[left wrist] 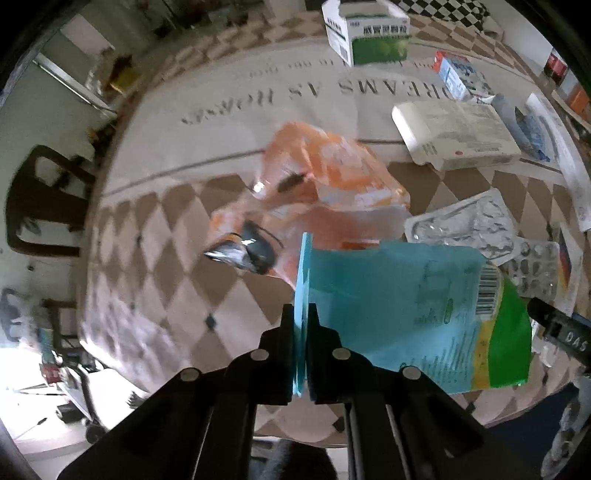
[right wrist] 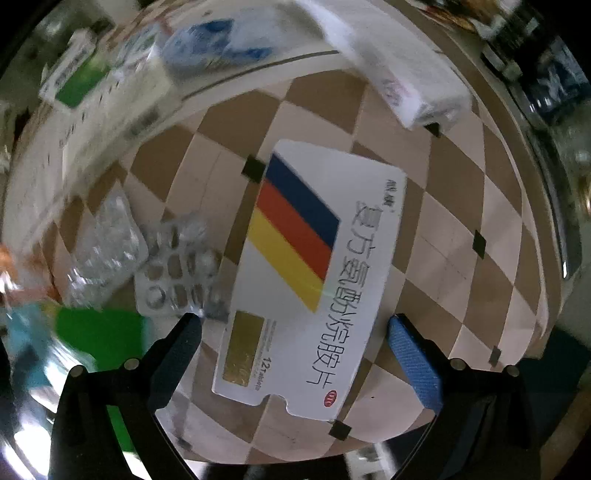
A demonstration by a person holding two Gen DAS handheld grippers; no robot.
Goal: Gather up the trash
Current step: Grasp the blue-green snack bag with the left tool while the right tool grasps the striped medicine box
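Left gripper (left wrist: 301, 321) clamped on the edge of a blue-green wrapper (left wrist: 413, 314), above the checked tablecloth (left wrist: 155, 258). Right gripper (right wrist: 293, 332), jaws apart, straddles a flat medicine box (right wrist: 314, 273) lying on the cloth beside blister packs (right wrist: 177, 266).

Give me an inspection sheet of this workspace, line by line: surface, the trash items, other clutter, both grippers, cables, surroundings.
Surface: table under a brown and cream diamond-check cloth, with a pale lettered band.
Job's things: blue and green wrapper, orange wrapper, empty blister packs, flat white medicine box with blue, red and yellow stripes.
Clutter: green and white box, blue and white box, long white carton.
Grippers: left gripper shut on the blue and green wrapper's edge; right gripper open, its fingers on either side of the striped box, not touching it.
Cables: nothing seen.
Surroundings: dark chair beside the table; beyond that, blurred.
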